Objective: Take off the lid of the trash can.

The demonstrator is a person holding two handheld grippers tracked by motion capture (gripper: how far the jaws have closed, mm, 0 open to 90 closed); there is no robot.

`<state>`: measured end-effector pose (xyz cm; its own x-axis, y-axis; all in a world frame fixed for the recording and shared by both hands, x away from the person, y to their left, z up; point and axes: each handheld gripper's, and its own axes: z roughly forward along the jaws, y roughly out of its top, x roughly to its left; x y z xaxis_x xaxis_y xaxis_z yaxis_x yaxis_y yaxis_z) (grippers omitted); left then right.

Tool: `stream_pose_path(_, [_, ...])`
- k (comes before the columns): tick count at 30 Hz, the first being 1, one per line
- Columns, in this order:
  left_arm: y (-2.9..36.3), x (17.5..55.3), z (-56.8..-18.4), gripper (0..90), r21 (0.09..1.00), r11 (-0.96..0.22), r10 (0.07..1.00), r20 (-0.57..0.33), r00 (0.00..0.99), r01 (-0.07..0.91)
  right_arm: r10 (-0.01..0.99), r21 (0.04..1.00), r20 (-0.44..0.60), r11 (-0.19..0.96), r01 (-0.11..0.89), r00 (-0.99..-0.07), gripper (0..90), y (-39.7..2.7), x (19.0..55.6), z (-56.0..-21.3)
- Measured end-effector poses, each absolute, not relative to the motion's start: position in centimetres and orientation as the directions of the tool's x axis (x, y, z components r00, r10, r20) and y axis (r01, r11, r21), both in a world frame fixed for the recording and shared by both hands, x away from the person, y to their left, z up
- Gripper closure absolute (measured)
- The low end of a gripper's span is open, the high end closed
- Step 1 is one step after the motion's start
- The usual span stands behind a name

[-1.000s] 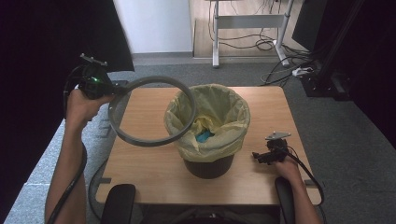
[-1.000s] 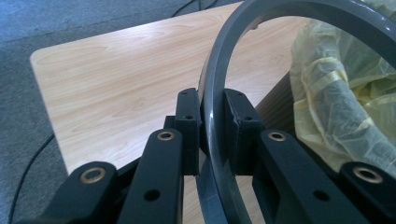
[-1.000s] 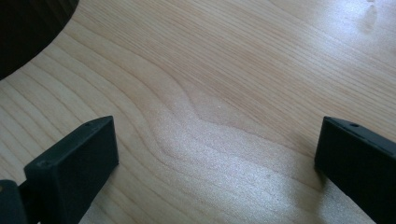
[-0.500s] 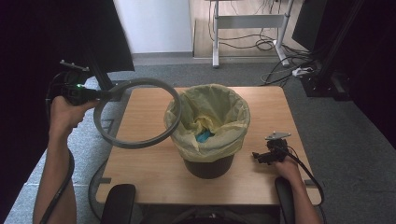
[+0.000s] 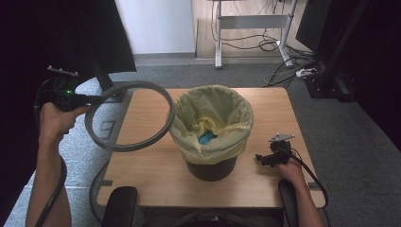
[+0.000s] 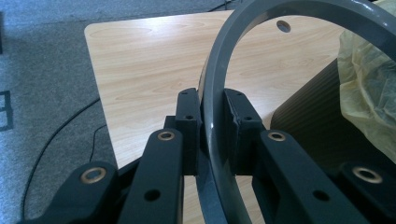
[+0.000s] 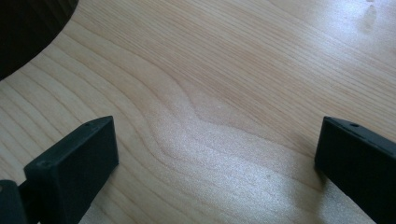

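Grey carpet lies around the bench [image 5: 156, 175], where the left gripper [image 6: 212, 116], shut tight on the ring [image 5: 130, 116], has pulled it off the bin [image 5: 211, 137] to the left, while the right gripper [image 7: 215, 154] rests open.

Overhead view; two close table [image 5: 156, 165] views

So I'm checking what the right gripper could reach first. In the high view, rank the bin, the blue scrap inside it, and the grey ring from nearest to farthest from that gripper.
1. Bin: just left of the right gripper, on the table.
2. Blue scrap: deeper inside the bin's yellow liner.
3. Grey ring: beyond the bin, held by the left gripper.
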<state>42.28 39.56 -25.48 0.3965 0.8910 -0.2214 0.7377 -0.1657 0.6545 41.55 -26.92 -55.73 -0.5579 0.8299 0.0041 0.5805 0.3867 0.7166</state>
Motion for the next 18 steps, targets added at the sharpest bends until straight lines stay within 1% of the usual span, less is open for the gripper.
stream_pose_path(18, [43.0, 41.2, -27.3, 78.0, 0.657, -0.075, 0.91, -0.263, 0.321, 0.75, 0.83, 0.716, 0.004, 0.386, 0.581, -0.557, 0.0, -26.9, 41.5, -55.7])
